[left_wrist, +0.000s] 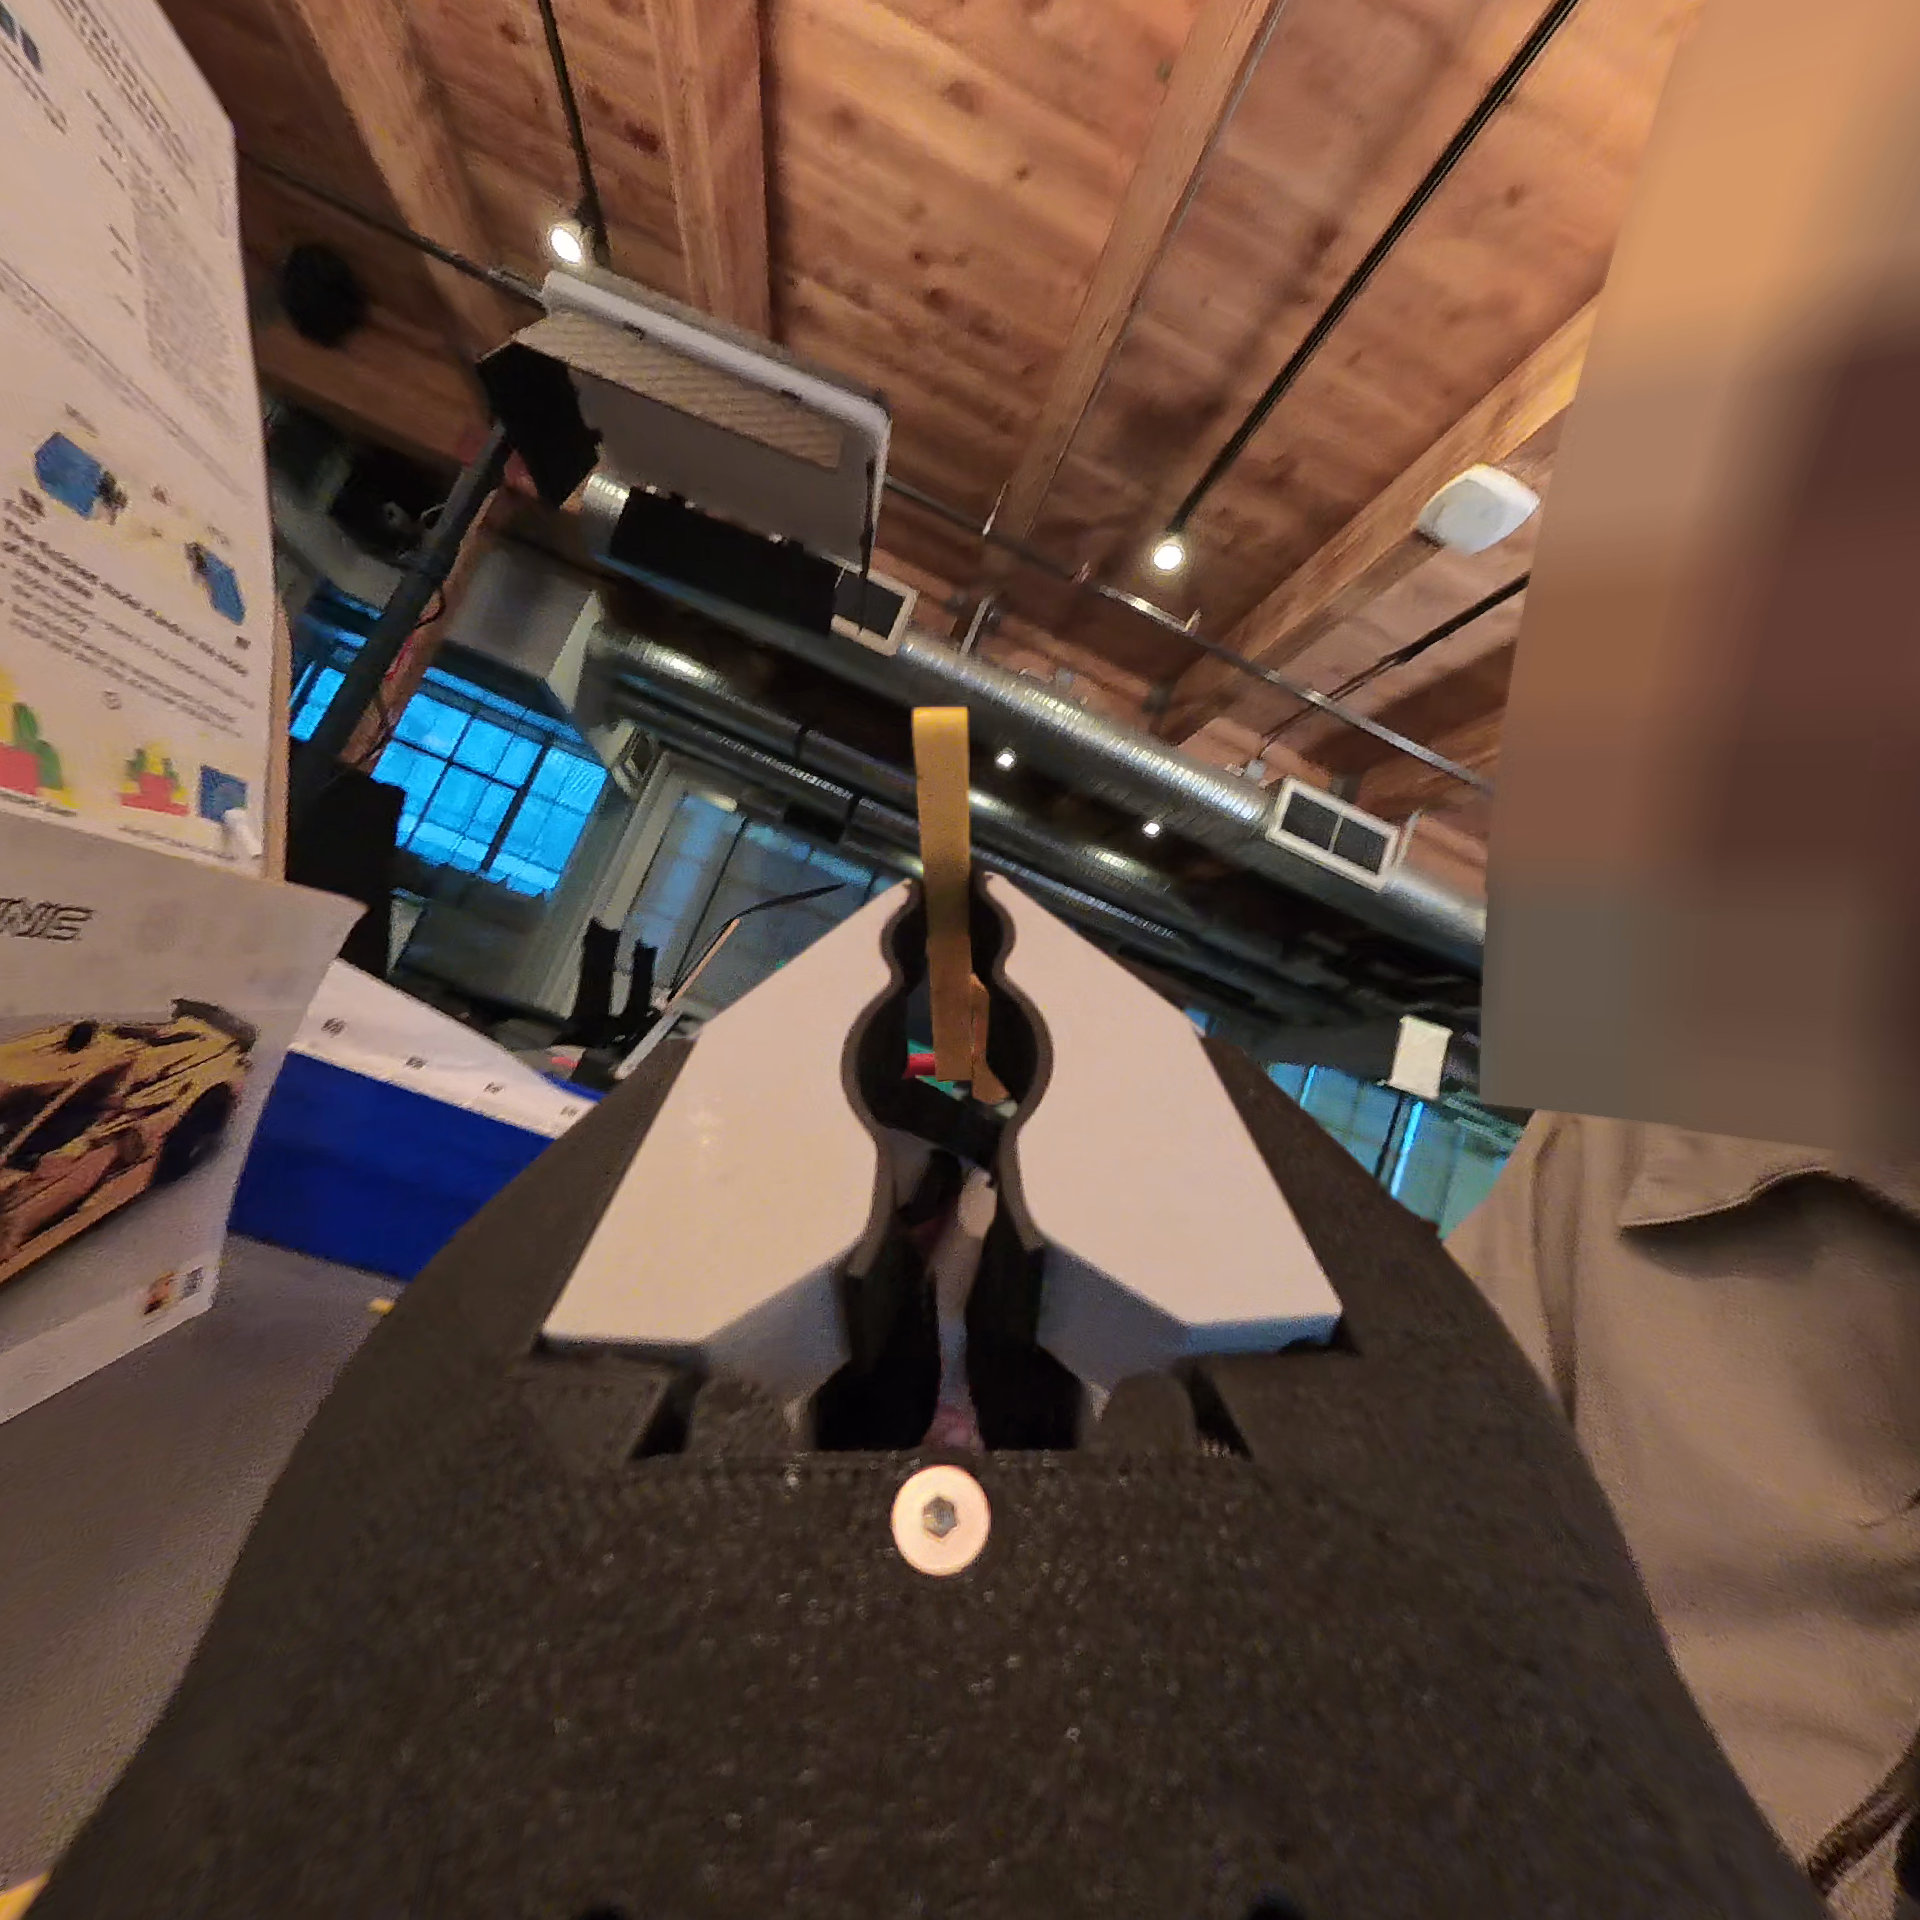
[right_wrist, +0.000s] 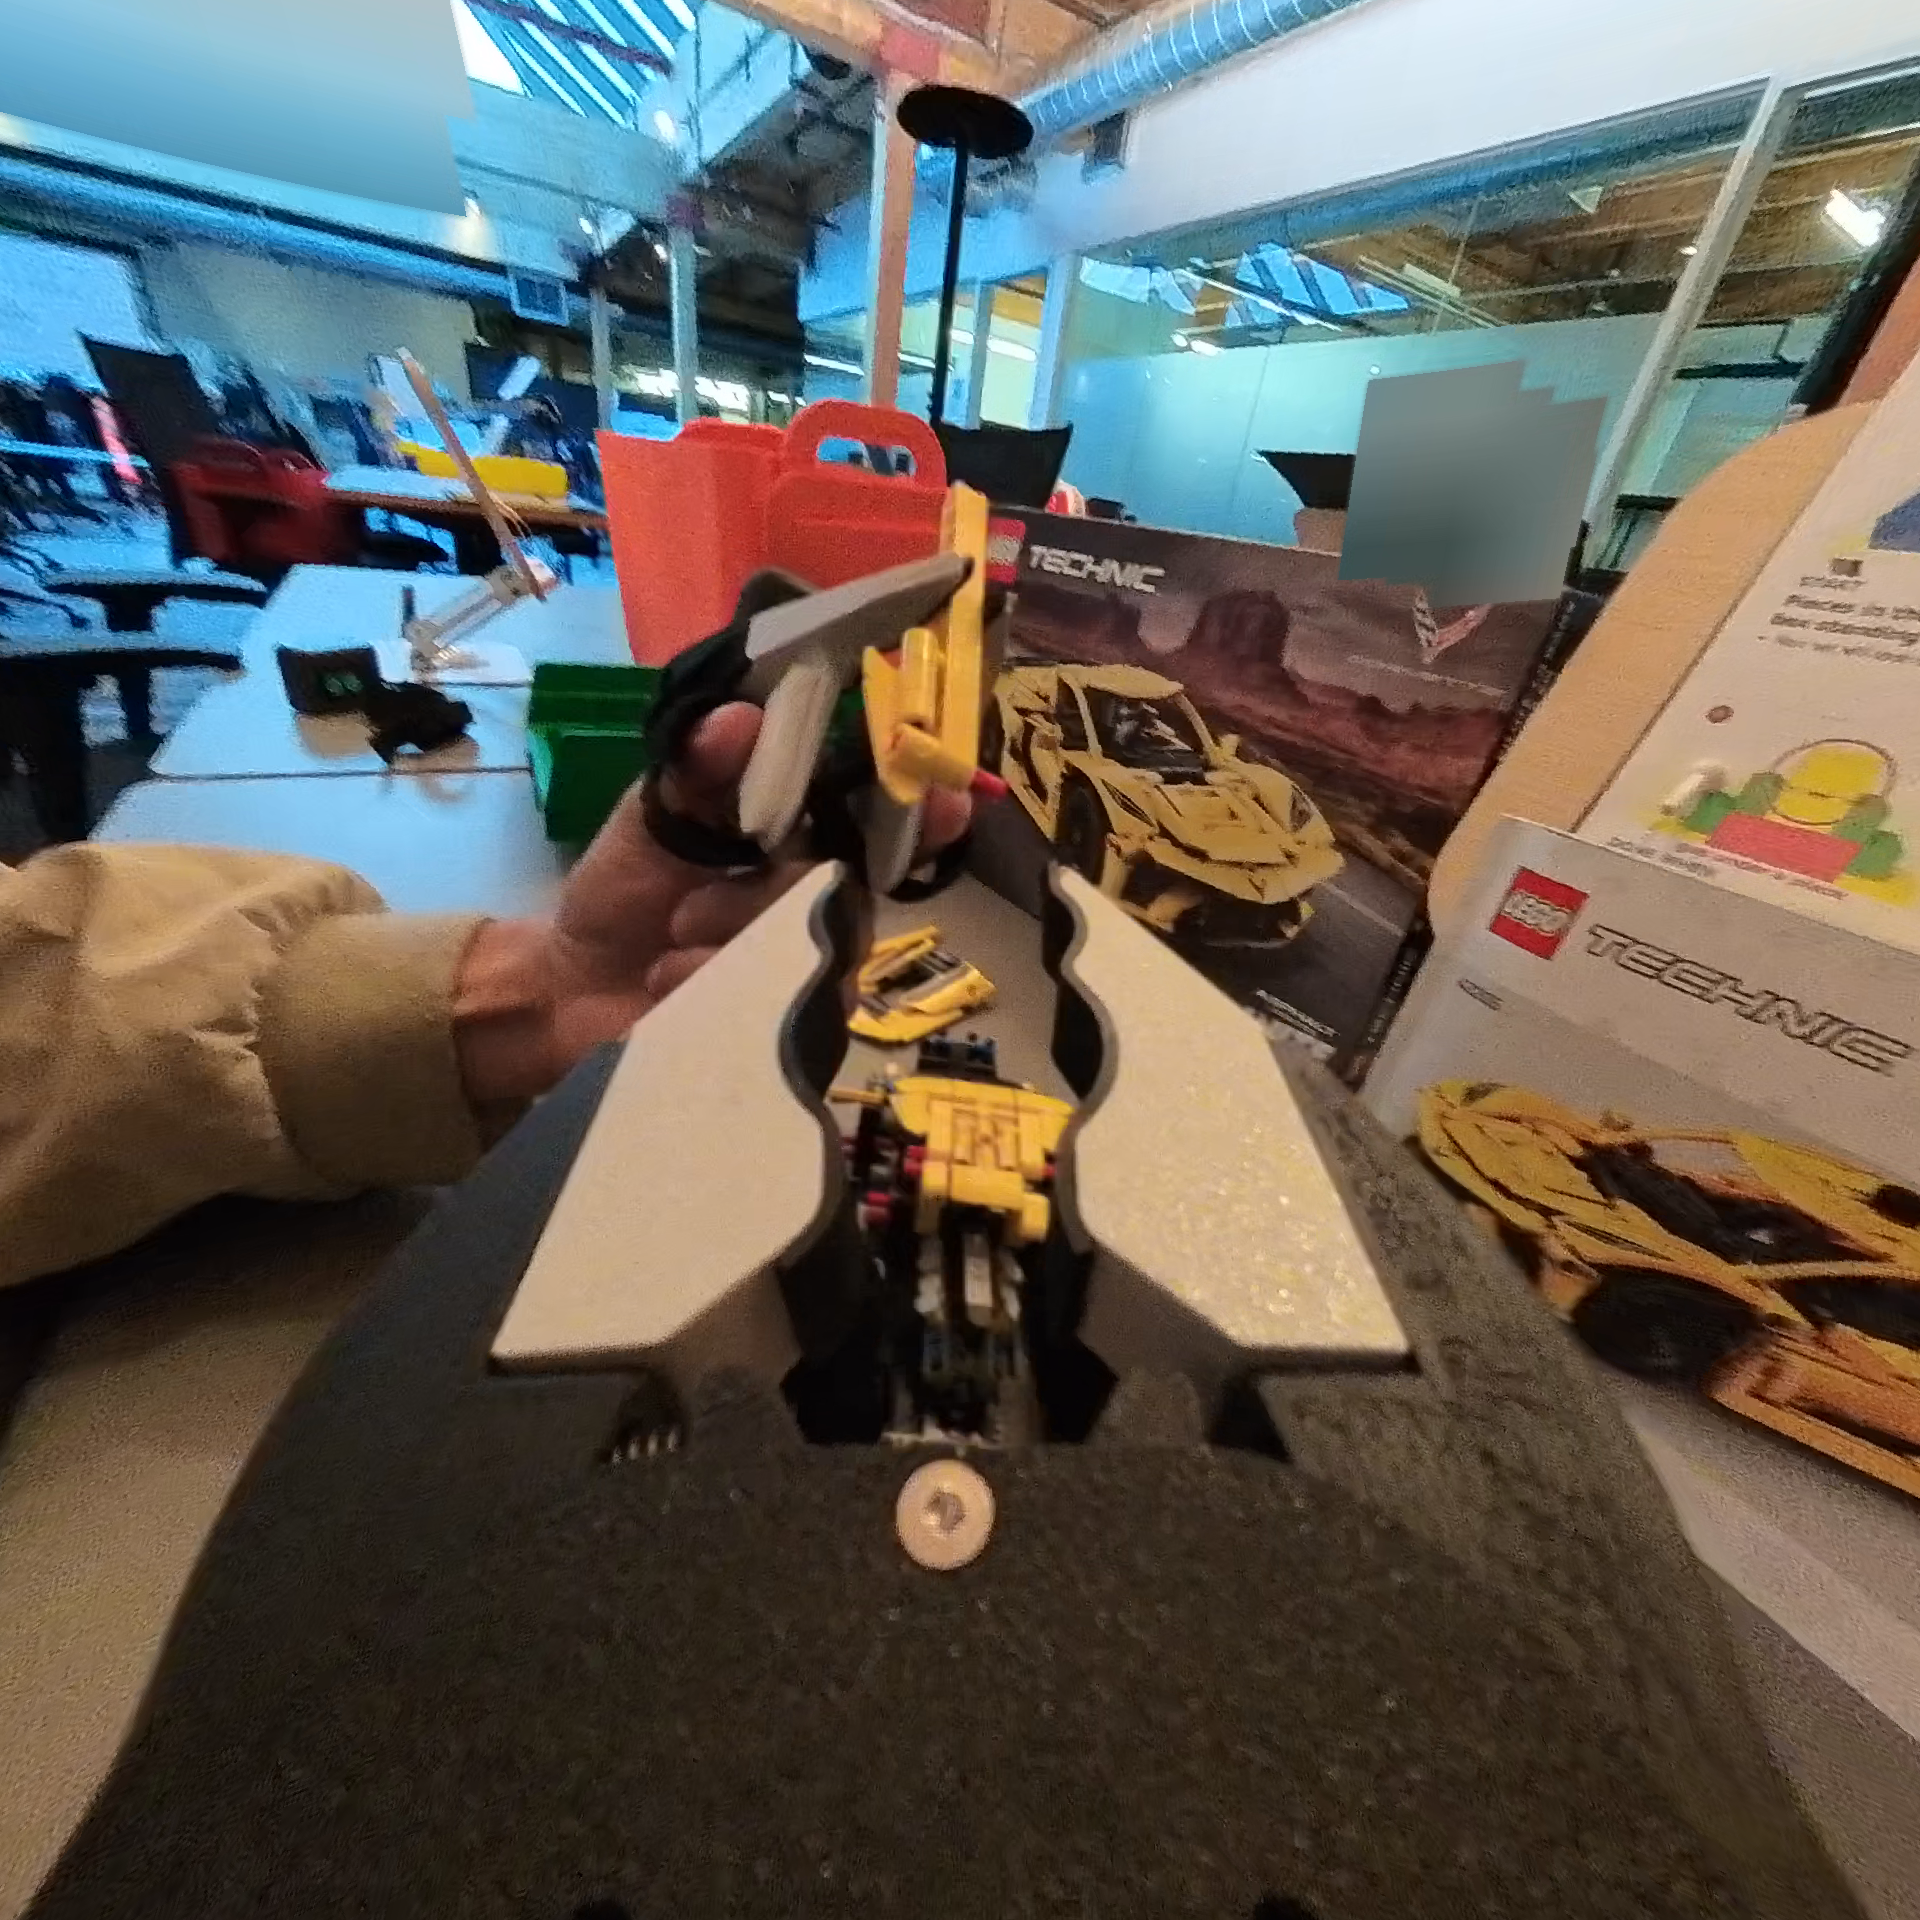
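My left gripper (left_wrist: 948, 888) points up toward the wooden ceiling and is shut on a thin yellow brick piece (left_wrist: 940, 810) that sticks up past the fingertips. The right wrist view shows this gripper (right_wrist: 935, 623) farther off in a person's hand (right_wrist: 644, 914), clamping a yellow brick assembly (right_wrist: 935, 675) in the air. My right gripper (right_wrist: 945, 878) is open and empty. A partly built yellow and black brick car (right_wrist: 982, 1143) lies on the table between its fingers. A loose yellow panel piece (right_wrist: 920, 987) lies just beyond the car.
A toy box with a yellow car picture (right_wrist: 1247, 727) stands behind, and an instruction booklet (right_wrist: 1662, 1091) lies at the right. An orange carry case (right_wrist: 769, 520) and a green bin (right_wrist: 592, 748) sit at the back. A blue box (left_wrist: 384, 1153) and the person's tan shirt (left_wrist: 1714, 1403) flank the left gripper.
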